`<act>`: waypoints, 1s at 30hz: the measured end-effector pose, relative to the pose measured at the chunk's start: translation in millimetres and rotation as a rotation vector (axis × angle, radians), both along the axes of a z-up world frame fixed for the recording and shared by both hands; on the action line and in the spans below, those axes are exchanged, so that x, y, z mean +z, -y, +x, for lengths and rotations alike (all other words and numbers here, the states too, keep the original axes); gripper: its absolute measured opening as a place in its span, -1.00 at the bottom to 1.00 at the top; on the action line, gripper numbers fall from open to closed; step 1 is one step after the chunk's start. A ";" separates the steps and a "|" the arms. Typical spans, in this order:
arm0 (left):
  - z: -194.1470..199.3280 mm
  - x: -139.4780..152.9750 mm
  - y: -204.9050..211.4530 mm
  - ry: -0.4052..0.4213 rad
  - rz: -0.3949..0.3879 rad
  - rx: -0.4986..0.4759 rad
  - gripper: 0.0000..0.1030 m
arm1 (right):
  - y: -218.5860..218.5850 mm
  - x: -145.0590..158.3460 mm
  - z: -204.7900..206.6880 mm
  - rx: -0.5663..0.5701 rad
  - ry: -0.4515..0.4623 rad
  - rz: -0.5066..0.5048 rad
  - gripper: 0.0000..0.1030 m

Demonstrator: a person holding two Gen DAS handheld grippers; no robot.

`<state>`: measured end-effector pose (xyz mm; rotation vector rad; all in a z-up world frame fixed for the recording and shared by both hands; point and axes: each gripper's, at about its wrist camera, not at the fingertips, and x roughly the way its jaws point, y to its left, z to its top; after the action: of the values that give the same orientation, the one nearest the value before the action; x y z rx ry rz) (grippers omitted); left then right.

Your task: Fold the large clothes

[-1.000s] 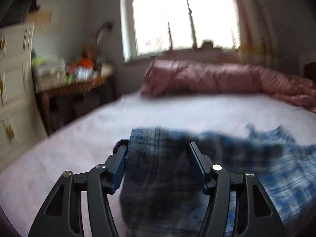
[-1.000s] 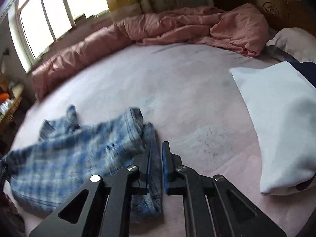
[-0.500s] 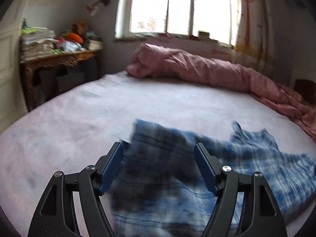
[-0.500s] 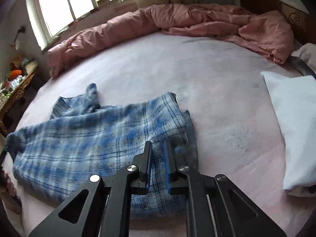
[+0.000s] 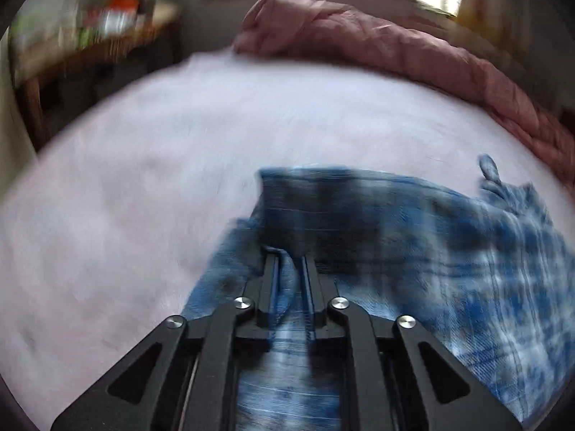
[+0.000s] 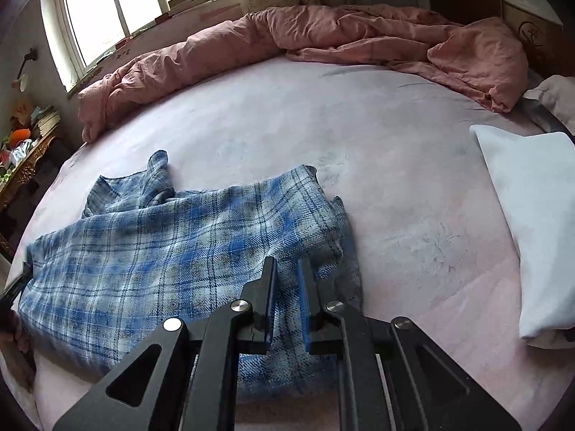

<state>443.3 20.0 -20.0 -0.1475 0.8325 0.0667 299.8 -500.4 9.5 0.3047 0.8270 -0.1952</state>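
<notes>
Both grippers, left [image 5: 290, 256] and right [image 6: 287, 264], pinch the blue plaid shirt [image 6: 172, 251] on the bed [image 6: 395, 179]; folding appears barely begun.

I found no readable text, label, brand or number in either view. The left wrist view was motion-blurred, so nothing there could be made out. In the right wrist view I saw a round carved emblem on the wooden headboard [image 6: 532, 32], too small for me to tell any letters. The books [image 6: 48, 122] on the side table showed no legible titles.
</notes>
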 end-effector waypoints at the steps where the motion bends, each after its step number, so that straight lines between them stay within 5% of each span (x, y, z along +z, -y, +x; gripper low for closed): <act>1: -1.4 1.3 -6.5 0.008 -0.037 0.011 -0.77 | 0.4 -0.4 0.1 -0.003 -0.001 -0.005 -0.76; 6: -30.1 26.5 5.3 0.136 0.073 0.032 -0.77 | -1.7 7.8 -3.7 -0.025 0.028 -0.010 -0.76; 12: -70.6 65.1 60.0 0.261 0.065 -0.173 -0.75 | -17.4 25.2 -9.0 0.063 0.093 0.061 -0.76; 19: -84.1 61.0 122.4 0.082 -0.052 -0.423 -0.75 | -76.0 20.5 5.0 0.265 0.057 0.195 -0.75; 22: -87.6 42.7 147.8 -0.017 -0.062 -0.476 -0.75 | -107.4 11.2 9.3 0.298 -0.012 0.157 -0.75; 30: -84.7 6.2 172.1 -0.042 0.050 -0.435 -0.75 | -125.7 -24.1 24.4 0.259 -0.103 0.143 -0.75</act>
<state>358.6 -152.0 -13.8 0.0846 0.8888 -0.3183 324.2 -374.8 -14.6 0.3202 0.9755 0.0921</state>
